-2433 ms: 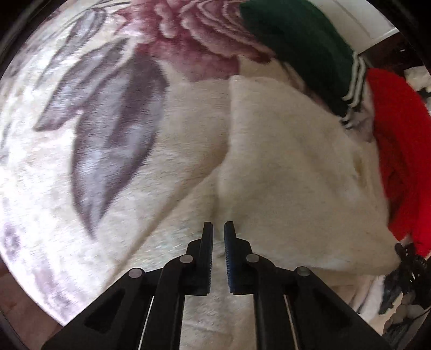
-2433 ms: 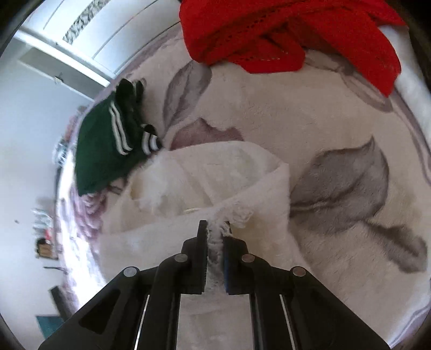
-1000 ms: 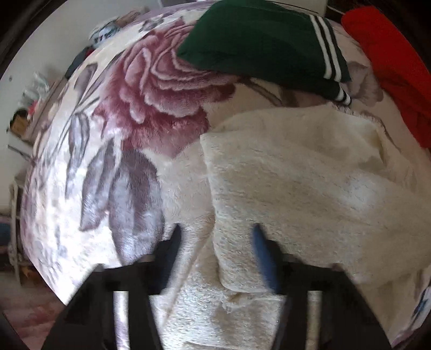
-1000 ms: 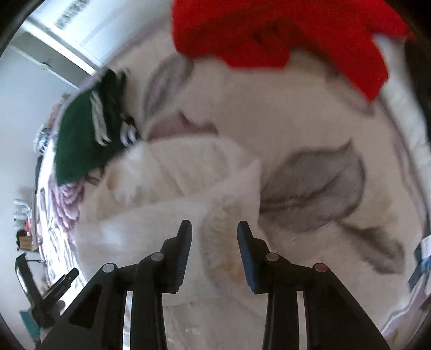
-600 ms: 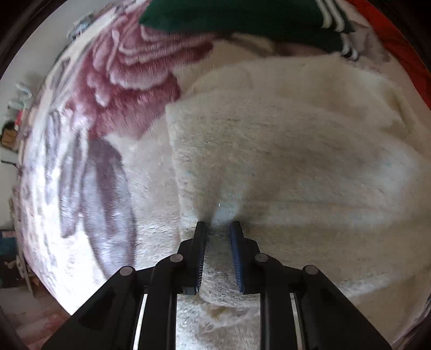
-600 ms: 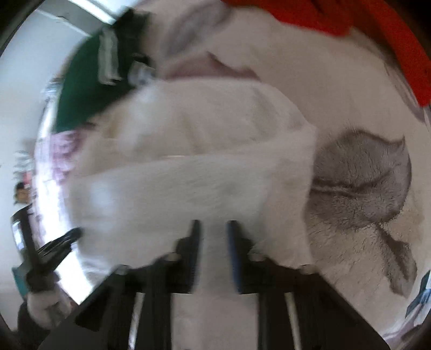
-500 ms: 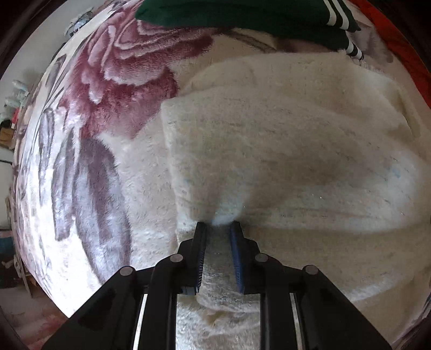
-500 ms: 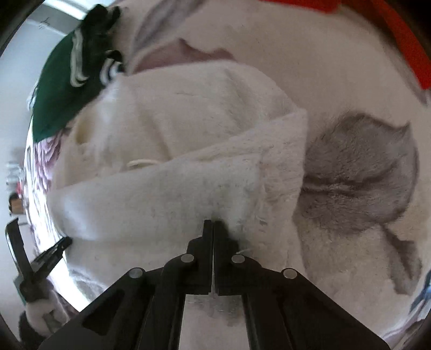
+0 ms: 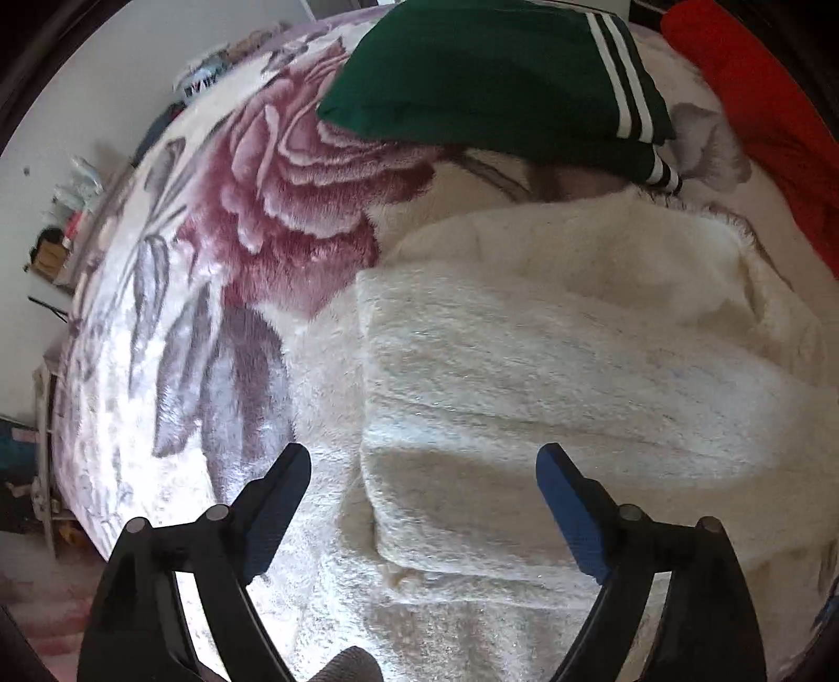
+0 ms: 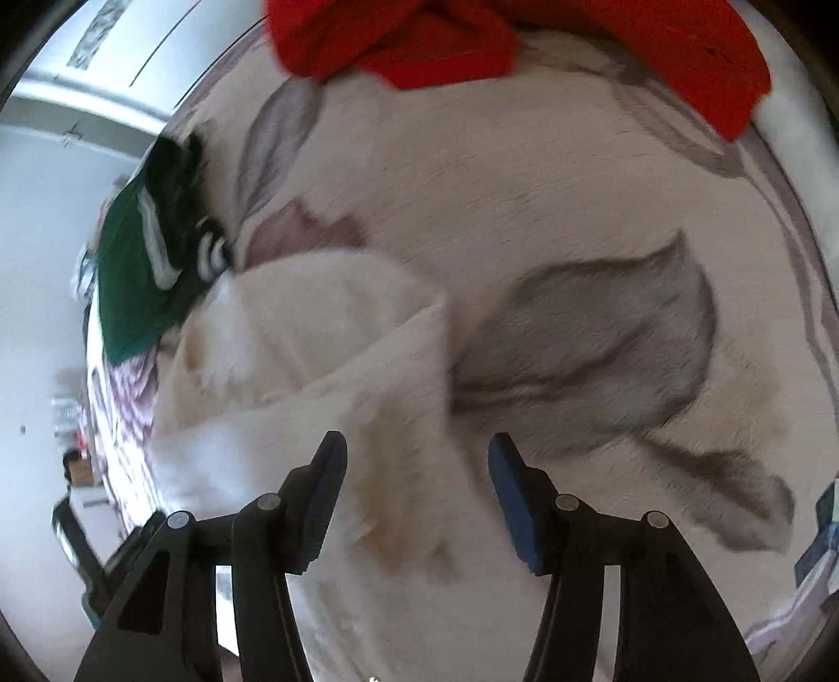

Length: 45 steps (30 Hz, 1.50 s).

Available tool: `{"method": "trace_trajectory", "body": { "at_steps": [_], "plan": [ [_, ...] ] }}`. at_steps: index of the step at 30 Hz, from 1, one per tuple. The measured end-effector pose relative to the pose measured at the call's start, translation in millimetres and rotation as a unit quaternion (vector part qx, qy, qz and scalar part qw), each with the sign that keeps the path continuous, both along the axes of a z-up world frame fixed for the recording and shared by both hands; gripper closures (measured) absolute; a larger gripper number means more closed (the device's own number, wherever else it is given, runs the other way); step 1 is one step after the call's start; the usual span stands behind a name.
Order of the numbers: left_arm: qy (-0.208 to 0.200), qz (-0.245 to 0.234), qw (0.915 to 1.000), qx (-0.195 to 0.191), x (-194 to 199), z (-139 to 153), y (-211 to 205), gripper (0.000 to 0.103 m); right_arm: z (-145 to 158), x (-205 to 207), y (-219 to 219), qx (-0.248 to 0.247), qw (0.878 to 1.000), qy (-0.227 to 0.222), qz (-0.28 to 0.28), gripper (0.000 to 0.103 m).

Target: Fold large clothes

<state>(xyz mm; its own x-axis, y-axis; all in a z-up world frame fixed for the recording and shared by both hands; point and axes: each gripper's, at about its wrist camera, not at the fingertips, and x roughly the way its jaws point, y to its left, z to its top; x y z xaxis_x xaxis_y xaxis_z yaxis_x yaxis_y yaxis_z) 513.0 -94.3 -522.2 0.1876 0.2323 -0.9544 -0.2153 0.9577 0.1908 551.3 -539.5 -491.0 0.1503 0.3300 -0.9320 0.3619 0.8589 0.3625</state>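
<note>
A cream fluffy garment (image 9: 550, 367) lies folded in layers on a floral blanket (image 9: 210, 315). My left gripper (image 9: 422, 472) is open and empty, its jaws wide apart just above the garment's near left corner. In the right wrist view the same garment (image 10: 325, 367) lies at the left centre. My right gripper (image 10: 417, 456) is open and empty above its right edge. The view is blurred by motion.
A folded green garment with white stripes (image 9: 498, 78) lies beyond the cream one; it also shows in the right wrist view (image 10: 147, 262). A red garment (image 10: 524, 36) lies crumpled at the far side, also at the left view's right edge (image 9: 760, 115). The blanket's edge and room clutter (image 9: 57, 220) are at left.
Both grippers were shut on the cream garment half a second ago. Both have now opened wide, let it go and pulled back above it.
</note>
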Motion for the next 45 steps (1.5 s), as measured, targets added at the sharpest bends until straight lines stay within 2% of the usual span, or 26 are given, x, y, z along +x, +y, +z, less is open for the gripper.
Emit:
{"method": "trace_trajectory", "body": {
  "at_steps": [4,7,10,11,12,13,14,17,19,22,24,27,29,30,31,33,37,41,42,43,44,45],
  "plan": [
    [0.013,-0.001,0.9999,0.010,8.1,-16.5,-6.5,0.015,-27.7,49.2,-10.6,0.026,1.000,-0.002,0.008,0.045],
    [0.026,0.004,0.9992,0.030,17.4,-33.9,-9.8,0.015,-58.7,88.8,-3.6,0.029,0.999,0.015,0.030,0.045],
    [0.031,0.019,0.9990,0.027,21.2,-43.2,-9.8,0.015,-99.4,106.3,13.7,0.042,0.994,0.086,0.054,0.045],
    [0.031,0.022,0.9989,0.028,21.9,-44.7,-11.1,0.015,-107.6,109.8,18.1,0.051,0.992,0.097,0.064,0.047],
    [0.031,0.023,0.9988,0.030,22.9,-46.9,-12.0,0.015,-108.7,112.6,23.3,0.039,0.992,0.092,0.081,0.064],
    [0.031,0.023,0.9987,0.032,23.2,-47.7,-15.0,0.015,-106.9,114.9,26.8,0.027,0.992,0.084,0.092,0.094],
    [0.032,0.021,0.9986,0.037,23.9,-49.1,-16.8,0.015,-101.8,116.0,28.9,0.024,0.992,0.073,0.099,0.094],
    [0.032,0.011,0.9984,0.046,25.2,-50.4,-23.1,0.015,-82.6,125.1,28.4,-0.029,0.995,0.039,0.091,0.096],
    [0.035,0.004,0.9980,0.052,27.0,-51.1,-27.0,0.015,-81.9,133.0,26.3,-0.072,0.993,0.023,0.091,0.100],
    [0.037,-0.007,0.9973,0.063,29.6,-48.4,-30.6,0.015,-94.7,143.6,20.4,-0.042,0.996,0.043,0.064,0.099],
    [0.032,-0.007,0.9976,0.061,30.0,-42.1,-30.9,0.015,-90.6,146.3,19.0,-0.019,0.997,0.042,0.067,0.098],
    [0.019,-0.007,0.9980,0.059,28.0,-28.8,-31.6,0.015,-62.0,133.2,12.1,-0.001,0.996,0.034,0.084,0.088],
    [0.009,-0.006,0.9984,0.056,24.5,-18.9,-33.3,0.015,-36.0,105.9,7.2,-0.004,0.994,0.020,0.103,0.081],
    [0.004,-0.005,0.9984,0.055,20.7,-12.8,-35.7,0.015,-25.2,88.9,4.2,-0.010,0.994,0.019,0.111,0.073],
    [0.000,-0.005,0.9986,0.053,18.1,-9.1,-37.6,0.015,-19.0,75.1,1.2,-0.009,0.993,0.021,0.115,0.066],
    [-0.003,-0.009,0.9987,0.051,10.3,-2.7,-44.7,0.015,-14.9,41.7,-2.1,0.007,0.993,0.034,0.115,0.060],
    [0.004,-0.034,0.9971,0.069,0.7,-4.6,-58.1,0.015,-39.5,-10.3,3.1,0.042,0.989,0.070,0.122,0.060],
    [0.019,-0.044,0.9966,0.067,-1.2,-12.8,-64.2,0.015,-73.0,-28.6,35.3,0.066,0.983,0.088,0.147,0.060],
    [0.020,-0.050,0.9963,0.068,-0.6,-14.8,-66.5,0.015,-77.1,-28.3,46.5,0.054,0.982,0.082,0.162,0.063],
    [0.019,-0.053,0.9958,0.072,-0.8,-15.4,-68.0,0.015,-76.9,-28.4,51.1,0.032,0.983,0.072,0.168,0.093],
    [0.020,-0.057,0.9951,0.078,-0.6,-16.7,-70.1,0.015,-76.9,-26.3,55.0,-0.006,0.984,0.062,0.170,0.096],
    [0.020,-0.061,0.9947,0.080,-0.7,-17.6,-71.6,0.015,-78.6,-23.0,56.0,-0.022,0.986,0.060,0.155,0.096]
  ]
}}
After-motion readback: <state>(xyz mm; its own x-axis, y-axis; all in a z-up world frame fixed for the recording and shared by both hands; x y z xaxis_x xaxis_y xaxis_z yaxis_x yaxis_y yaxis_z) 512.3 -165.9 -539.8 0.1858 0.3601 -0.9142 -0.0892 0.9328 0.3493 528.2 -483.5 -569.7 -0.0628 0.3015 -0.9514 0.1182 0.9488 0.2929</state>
